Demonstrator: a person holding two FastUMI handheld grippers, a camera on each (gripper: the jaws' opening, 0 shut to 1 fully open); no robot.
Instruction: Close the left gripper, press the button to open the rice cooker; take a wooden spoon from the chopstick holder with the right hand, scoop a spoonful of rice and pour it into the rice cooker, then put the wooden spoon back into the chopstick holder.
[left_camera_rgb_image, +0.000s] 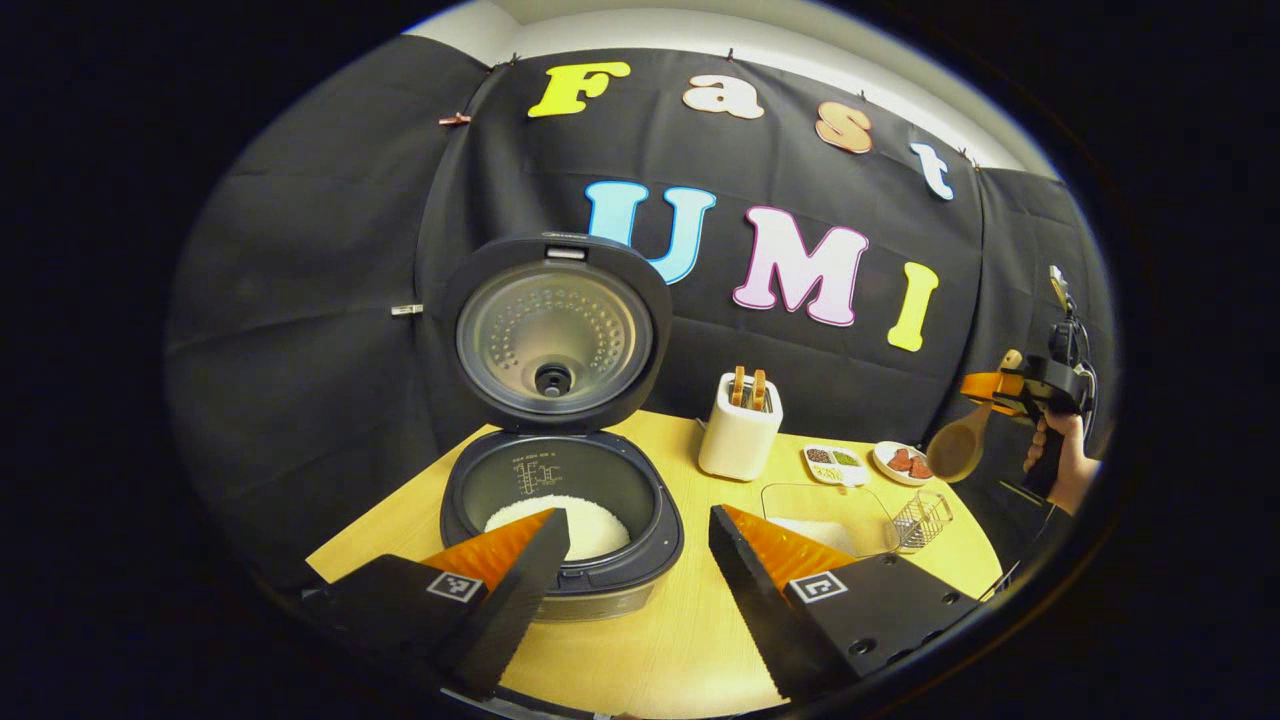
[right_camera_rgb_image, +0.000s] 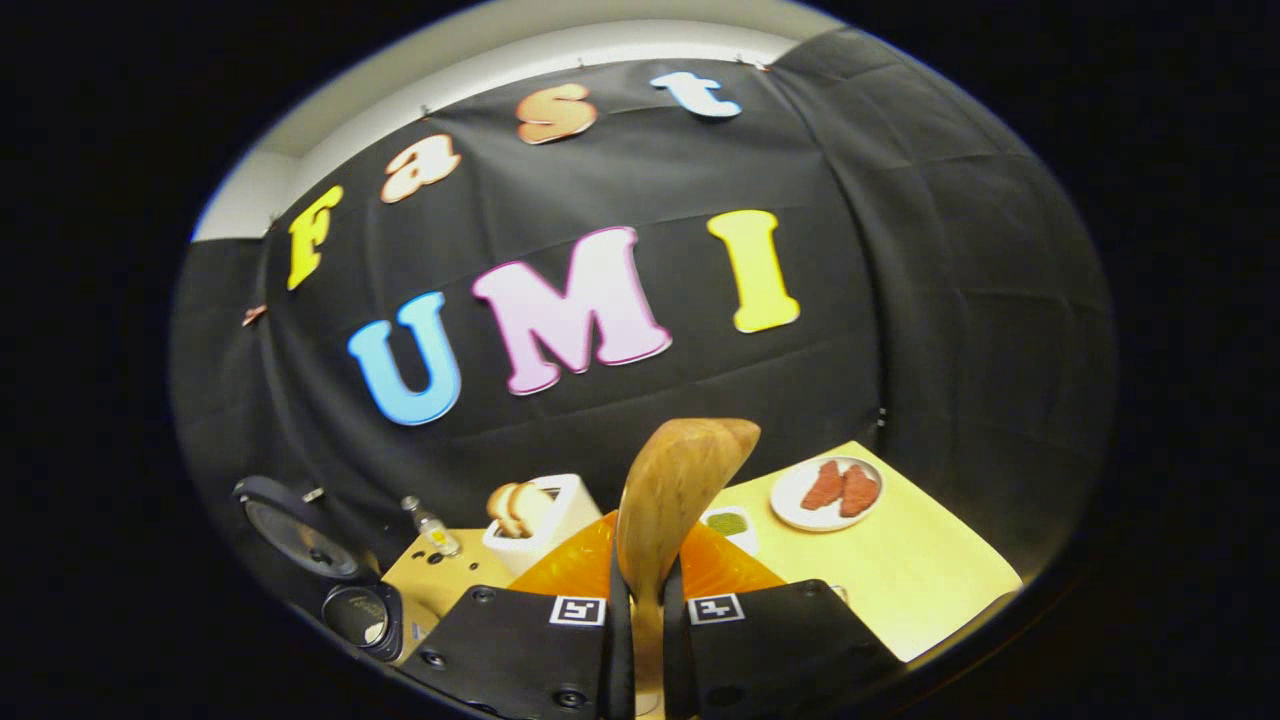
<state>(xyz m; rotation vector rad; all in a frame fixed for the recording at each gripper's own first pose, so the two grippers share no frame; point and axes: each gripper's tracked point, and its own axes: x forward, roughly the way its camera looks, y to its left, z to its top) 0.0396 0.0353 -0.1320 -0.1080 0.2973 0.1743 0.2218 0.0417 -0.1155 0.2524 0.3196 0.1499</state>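
While your right gripper (right_camera_rgb_image: 640, 640) clamps both fingers on the wooden spoon (right_camera_rgb_image: 675, 490), your hand (left_camera_rgb_image: 1062, 455) holds it aloft, well right of the rice cooker (left_camera_rgb_image: 562, 520), bowl end tilted down. Your left gripper (left_camera_rgb_image: 630, 560) hangs spread wide just before the cooker, gripping nothing. On the yellow surface (left_camera_rgb_image: 680, 620) the cooker's lid (left_camera_rgb_image: 555, 330) stands upright, white rice inside the pot. Right of the cooker stand the white chopstick holder (left_camera_rgb_image: 740, 430), a clear rice container (left_camera_rgb_image: 825, 515), a small wire basket (left_camera_rgb_image: 922, 520) and two dishes. The right gripper view adds a small bottle (right_camera_rgb_image: 432, 528) beside the cooker.

One rice cooker (left_camera_rgb_image: 560, 500), one wooden spoon (left_camera_rgb_image: 962, 440), two plates (left_camera_rgb_image: 900, 462).
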